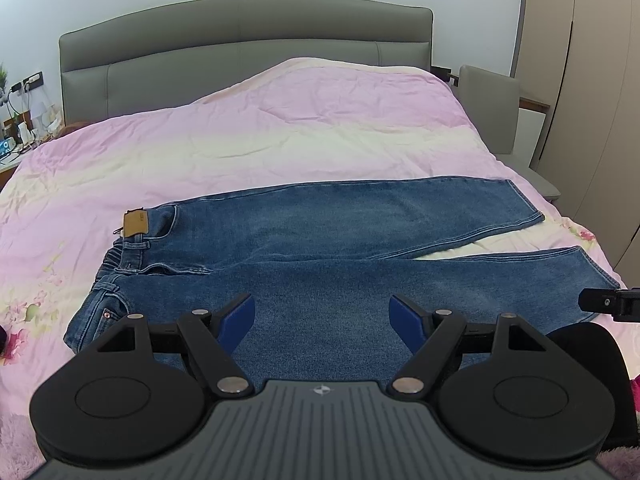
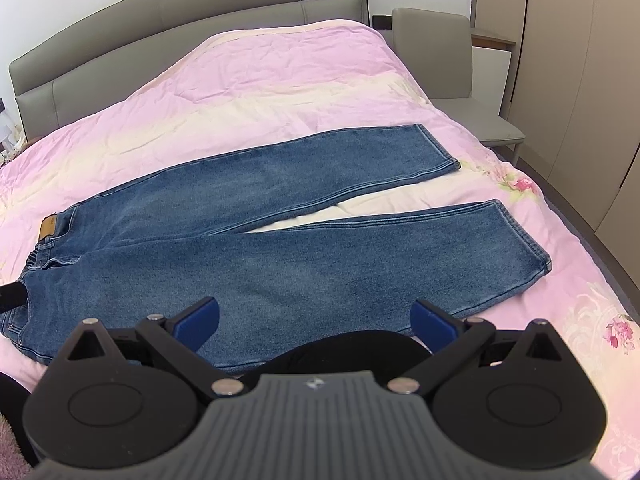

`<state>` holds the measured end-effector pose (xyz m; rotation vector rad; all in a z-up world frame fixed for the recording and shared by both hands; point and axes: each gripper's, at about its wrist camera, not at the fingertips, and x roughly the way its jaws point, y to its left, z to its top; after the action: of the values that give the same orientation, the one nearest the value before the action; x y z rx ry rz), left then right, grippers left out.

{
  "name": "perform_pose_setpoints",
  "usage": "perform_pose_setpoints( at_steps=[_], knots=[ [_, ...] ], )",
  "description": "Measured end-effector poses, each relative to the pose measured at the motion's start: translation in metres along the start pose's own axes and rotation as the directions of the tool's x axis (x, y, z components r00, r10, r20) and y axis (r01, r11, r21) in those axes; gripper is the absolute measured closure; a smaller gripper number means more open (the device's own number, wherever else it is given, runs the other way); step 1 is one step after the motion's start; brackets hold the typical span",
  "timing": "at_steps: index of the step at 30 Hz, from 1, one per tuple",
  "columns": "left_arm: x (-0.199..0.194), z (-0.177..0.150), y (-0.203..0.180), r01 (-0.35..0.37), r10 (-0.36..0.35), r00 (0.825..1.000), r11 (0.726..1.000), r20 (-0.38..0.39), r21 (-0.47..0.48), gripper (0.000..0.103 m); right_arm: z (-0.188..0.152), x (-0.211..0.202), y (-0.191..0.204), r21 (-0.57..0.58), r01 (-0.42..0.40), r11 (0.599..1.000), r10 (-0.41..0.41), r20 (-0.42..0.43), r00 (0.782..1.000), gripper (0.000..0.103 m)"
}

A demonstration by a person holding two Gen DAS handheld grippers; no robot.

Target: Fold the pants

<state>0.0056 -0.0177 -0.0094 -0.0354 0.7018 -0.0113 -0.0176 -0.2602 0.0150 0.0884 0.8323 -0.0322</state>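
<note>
A pair of blue jeans (image 1: pixel 320 248) lies flat across the pink bed cover, waistband with a tan leather patch (image 1: pixel 135 222) to the left, both legs spread to the right in a narrow V. The right wrist view shows the same jeans (image 2: pixel 280 248), with the patch (image 2: pixel 52 227) at the left. My left gripper (image 1: pixel 322 314) hovers open over the near leg's thigh, nothing between its blue pads. Above the near edge of that near leg, my right gripper (image 2: pixel 316 316) is open too and holds nothing. A black part of the right gripper (image 1: pixel 612 304) shows at the left view's right edge.
The bed cover (image 1: pixel 280 128) is pink and cream with flower prints. A grey headboard (image 1: pixel 240 44) stands at the far end. A grey chair (image 2: pixel 452 60) and beige wardrobe doors (image 2: pixel 560 80) line the right side. A cluttered nightstand (image 1: pixel 16 132) sits far left.
</note>
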Motion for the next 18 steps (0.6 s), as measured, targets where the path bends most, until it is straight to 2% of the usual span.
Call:
perform_pose_setpoints(
  at_steps=[18],
  knots=[
    [-0.0063,-0.0028,0.0073,-0.023,0.023,1.0,1.0,0.0,0.011,0.014,0.0006,-0.0022,-0.0034,0.006,-0.005,1.0,0.005,0.005,1.0,0.005]
  ],
)
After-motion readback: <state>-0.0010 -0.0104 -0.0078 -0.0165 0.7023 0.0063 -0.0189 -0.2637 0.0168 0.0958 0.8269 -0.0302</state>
